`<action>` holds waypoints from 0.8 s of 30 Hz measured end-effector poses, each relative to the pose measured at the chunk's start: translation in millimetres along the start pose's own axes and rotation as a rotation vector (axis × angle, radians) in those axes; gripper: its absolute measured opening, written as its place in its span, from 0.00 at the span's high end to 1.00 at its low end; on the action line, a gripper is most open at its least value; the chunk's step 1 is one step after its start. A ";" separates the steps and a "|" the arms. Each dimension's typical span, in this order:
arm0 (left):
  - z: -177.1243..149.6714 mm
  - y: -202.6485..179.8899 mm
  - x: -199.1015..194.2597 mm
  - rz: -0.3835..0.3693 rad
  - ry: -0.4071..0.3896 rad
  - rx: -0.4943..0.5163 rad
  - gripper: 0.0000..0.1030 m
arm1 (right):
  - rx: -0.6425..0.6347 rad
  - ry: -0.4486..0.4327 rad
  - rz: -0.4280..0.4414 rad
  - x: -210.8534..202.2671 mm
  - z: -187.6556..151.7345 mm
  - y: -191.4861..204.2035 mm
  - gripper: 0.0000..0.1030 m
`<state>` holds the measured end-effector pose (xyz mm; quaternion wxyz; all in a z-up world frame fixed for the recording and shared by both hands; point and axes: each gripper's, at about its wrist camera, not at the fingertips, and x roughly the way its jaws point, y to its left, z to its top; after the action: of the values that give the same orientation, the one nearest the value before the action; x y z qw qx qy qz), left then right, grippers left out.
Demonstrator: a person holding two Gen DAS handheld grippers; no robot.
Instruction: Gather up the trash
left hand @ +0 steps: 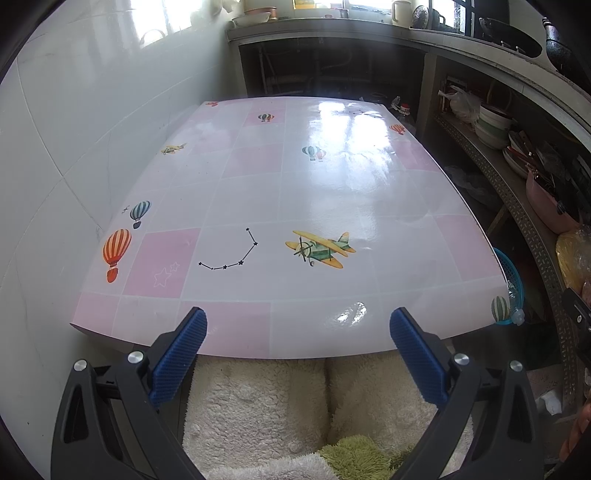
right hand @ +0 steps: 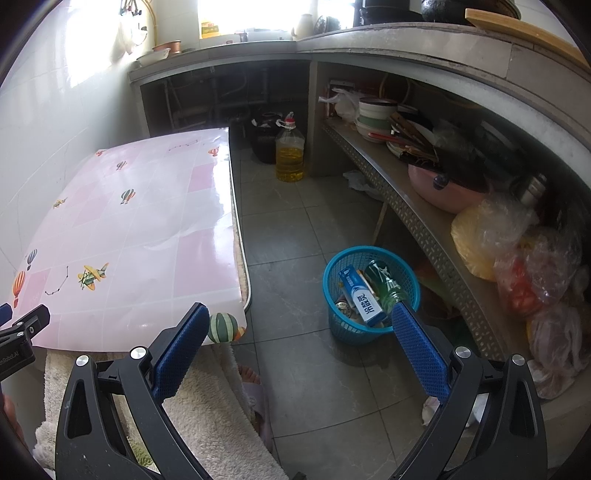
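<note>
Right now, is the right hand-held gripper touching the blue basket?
Apart. The right wrist view shows the right hand-held gripper open and empty, with the blue basket standing farther off on the floor.

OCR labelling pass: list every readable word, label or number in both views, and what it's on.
"nRobotAI", start cut off by the frame edge: left tool body, right wrist view.
Large white characters on the blue-and-white box in the blue basket: too blurred to read.
Yellow box on the windowsill: print too small.
Tablecloth: pictures only.
</note>
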<state>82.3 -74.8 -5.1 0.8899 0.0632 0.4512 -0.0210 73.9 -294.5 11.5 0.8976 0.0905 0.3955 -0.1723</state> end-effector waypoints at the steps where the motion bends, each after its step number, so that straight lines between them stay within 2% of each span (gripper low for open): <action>1: -0.3 0.0 -0.1 0.000 0.000 -0.001 0.06 | 0.000 0.000 0.000 0.1 0.2 0.1 0.08; 24: 0.4 1.2 2.0 -0.003 0.002 -0.001 0.06 | -0.003 0.000 0.004 -1.0 -1.0 2.2 0.08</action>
<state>84.0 -73.6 -6.4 0.8894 0.0622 0.4524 -0.0219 73.5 -292.0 11.6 0.8980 0.0901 0.3958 -0.1700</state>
